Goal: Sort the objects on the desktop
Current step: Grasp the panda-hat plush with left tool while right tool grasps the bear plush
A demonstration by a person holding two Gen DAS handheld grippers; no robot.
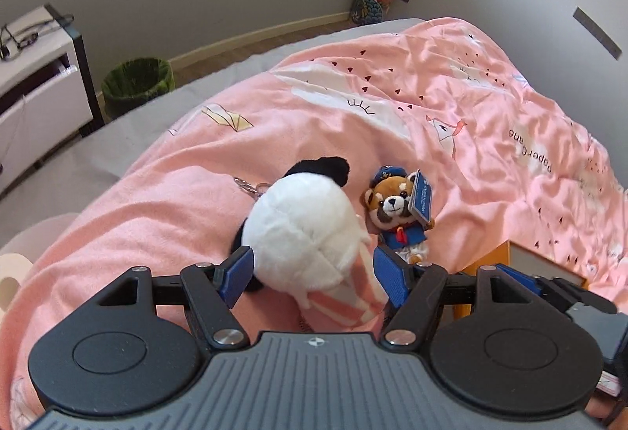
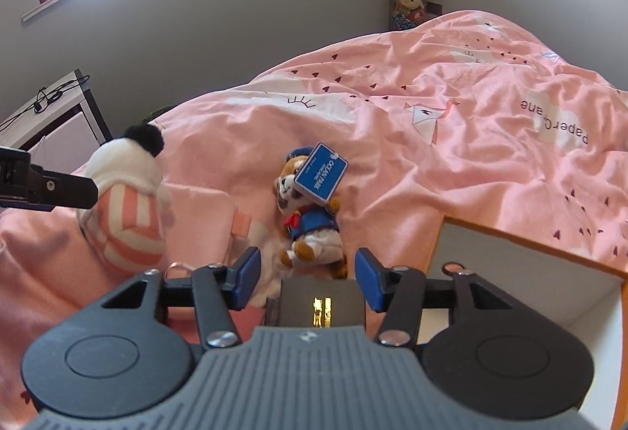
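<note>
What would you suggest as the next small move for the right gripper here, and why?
Probably ease the right gripper forward and down over the bear plush. Its jaws stand open with nothing between the pads, and the bear lies loose on the pink duvet just ahead, while the left gripper already holds the panda plush.

From my left wrist view, the panda plush [image 1: 302, 226] shows me only its back; its face is turned away, and its striped lower part disappears behind the hand-held gripper's body. At 3 o'clock the orange-edged box [image 1: 522, 265] is cut off by the other hand-held gripper [image 1: 557, 288]. The blue tag [image 2: 321, 173] covers half the bear plush's [image 2: 310, 222] face, its small print unreadable.
</note>
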